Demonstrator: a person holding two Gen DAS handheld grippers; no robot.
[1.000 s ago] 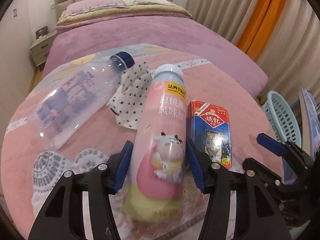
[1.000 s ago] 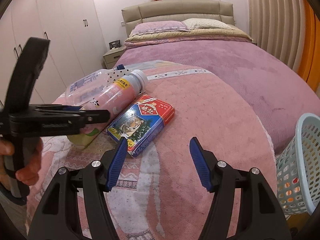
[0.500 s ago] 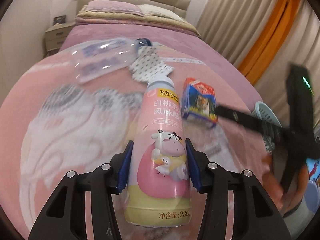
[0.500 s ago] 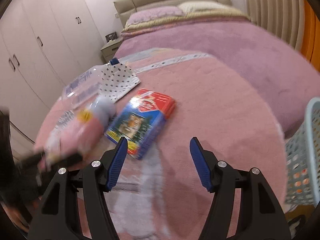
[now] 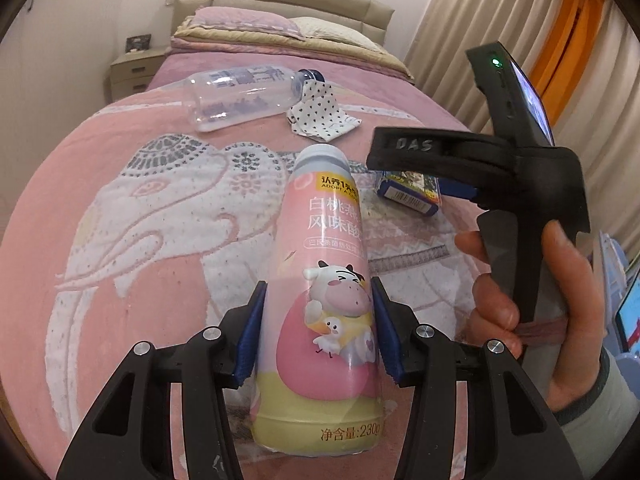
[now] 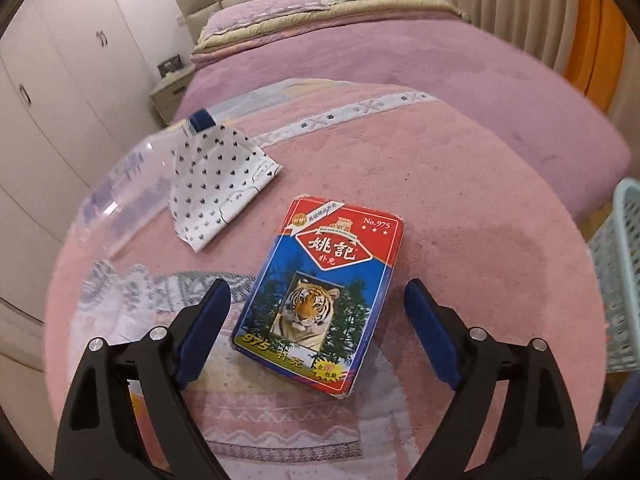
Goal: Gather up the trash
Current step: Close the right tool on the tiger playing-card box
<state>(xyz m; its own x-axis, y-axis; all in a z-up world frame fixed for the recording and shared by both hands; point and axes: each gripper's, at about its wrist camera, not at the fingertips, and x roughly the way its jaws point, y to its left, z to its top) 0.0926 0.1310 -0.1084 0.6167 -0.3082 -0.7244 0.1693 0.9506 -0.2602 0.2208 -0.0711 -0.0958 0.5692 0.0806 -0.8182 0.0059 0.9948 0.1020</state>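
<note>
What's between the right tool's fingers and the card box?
Nothing: only bare pink blanket flanks the card box between the open right tool, per the right wrist view.

The drink bottle (image 5: 320, 280) is pink with a yellow base and a pale cap — a cartoon cow on its label. The card box (image 6: 320, 296) is blue below, red on top, with an orange tiger. The wrapper (image 6: 216, 184) is white with dark dots. The blanket (image 5: 140, 220) is pink, patterned with a white elephant.

Pink bottle (image 5: 320, 280): "ADOPT A", "230g". Card box (image 6: 320, 292): "No.975", "975". Right claw (image 5: 404, 148): "DAS".
</note>
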